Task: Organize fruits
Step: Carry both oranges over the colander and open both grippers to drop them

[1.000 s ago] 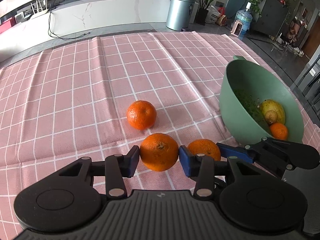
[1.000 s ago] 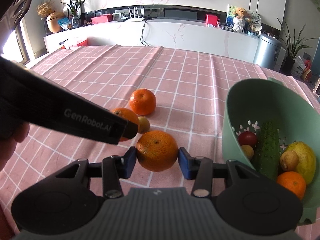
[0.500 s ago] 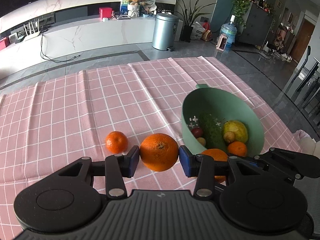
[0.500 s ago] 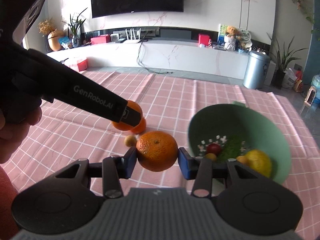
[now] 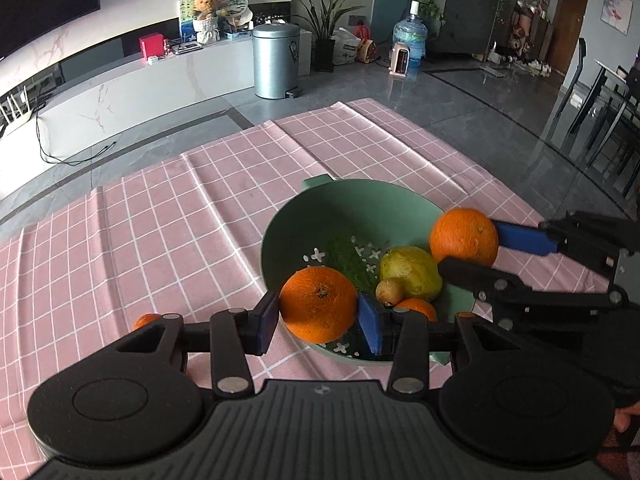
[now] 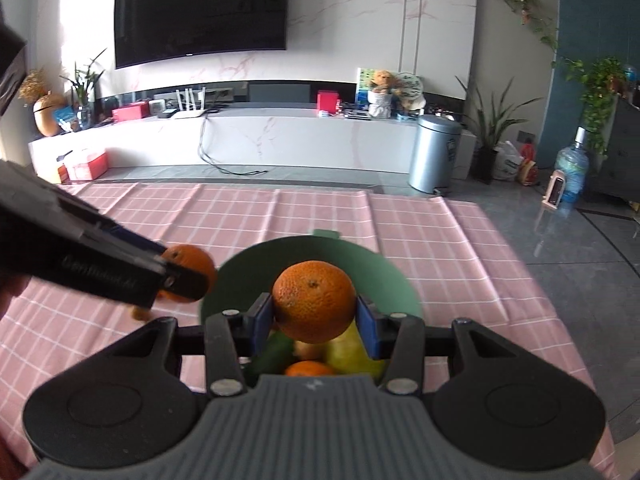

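My left gripper (image 5: 318, 317) is shut on an orange (image 5: 318, 303), held above the near rim of the green colander (image 5: 360, 208). My right gripper (image 6: 315, 317) is shut on a second orange (image 6: 314, 300), hanging over the colander (image 6: 384, 276); that orange (image 5: 464, 236) shows at the colander's right rim in the left wrist view. Inside lie a yellow pear (image 5: 410, 270), a small brown fruit (image 5: 389, 291), a small orange (image 5: 416, 307) and a green cucumber (image 6: 274, 354). The left gripper's orange (image 6: 188, 266) appears left of the colander in the right wrist view.
A pink checked cloth (image 5: 180, 220) covers the table. One orange (image 5: 146, 320) remains on the cloth, partly hidden behind my left gripper. A small brown fruit (image 6: 140, 313) lies on the cloth by the colander. The table's far and right edges drop to a grey floor.
Both grippers rose and travelled right with their oranges, from above the cloth to above the colander. The loose orange slid away to the lower left of the left wrist view.
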A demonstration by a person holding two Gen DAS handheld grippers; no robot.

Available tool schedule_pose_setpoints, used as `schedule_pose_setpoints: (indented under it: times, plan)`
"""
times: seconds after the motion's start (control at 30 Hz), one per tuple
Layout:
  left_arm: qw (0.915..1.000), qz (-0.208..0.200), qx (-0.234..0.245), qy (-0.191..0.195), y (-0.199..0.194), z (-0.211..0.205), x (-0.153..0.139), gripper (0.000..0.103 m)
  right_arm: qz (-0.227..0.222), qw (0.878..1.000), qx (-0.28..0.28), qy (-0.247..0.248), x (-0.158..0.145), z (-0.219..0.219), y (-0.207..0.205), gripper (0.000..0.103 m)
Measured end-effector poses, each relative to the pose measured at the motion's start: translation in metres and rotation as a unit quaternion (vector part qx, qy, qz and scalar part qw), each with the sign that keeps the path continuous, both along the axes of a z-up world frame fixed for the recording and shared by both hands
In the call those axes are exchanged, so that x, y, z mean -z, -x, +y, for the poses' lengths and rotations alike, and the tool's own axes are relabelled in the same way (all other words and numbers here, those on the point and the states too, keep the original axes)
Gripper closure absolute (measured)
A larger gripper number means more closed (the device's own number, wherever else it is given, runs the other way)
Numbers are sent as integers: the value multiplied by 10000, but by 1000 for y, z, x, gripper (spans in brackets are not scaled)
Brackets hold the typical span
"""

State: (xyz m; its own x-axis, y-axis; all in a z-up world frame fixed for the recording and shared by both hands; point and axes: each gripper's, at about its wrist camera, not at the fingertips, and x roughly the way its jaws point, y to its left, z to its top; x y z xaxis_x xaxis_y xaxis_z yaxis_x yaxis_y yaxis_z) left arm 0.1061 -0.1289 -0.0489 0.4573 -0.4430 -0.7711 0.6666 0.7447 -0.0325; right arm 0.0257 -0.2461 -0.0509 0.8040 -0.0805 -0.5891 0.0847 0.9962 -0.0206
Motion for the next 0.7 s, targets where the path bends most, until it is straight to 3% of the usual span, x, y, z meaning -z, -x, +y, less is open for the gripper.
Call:
schedule_pose_setpoints:
  times: [0.43, 0.7]
  plan:
    - [9965, -89, 362, -751, -16, -42, 30, 54, 467, 9988, -75, 117, 29, -45, -61, 61]
    - [9957, 44, 286, -874, -30, -46, 46, 54, 701, 9974, -143, 68, 48, -48, -85, 61]
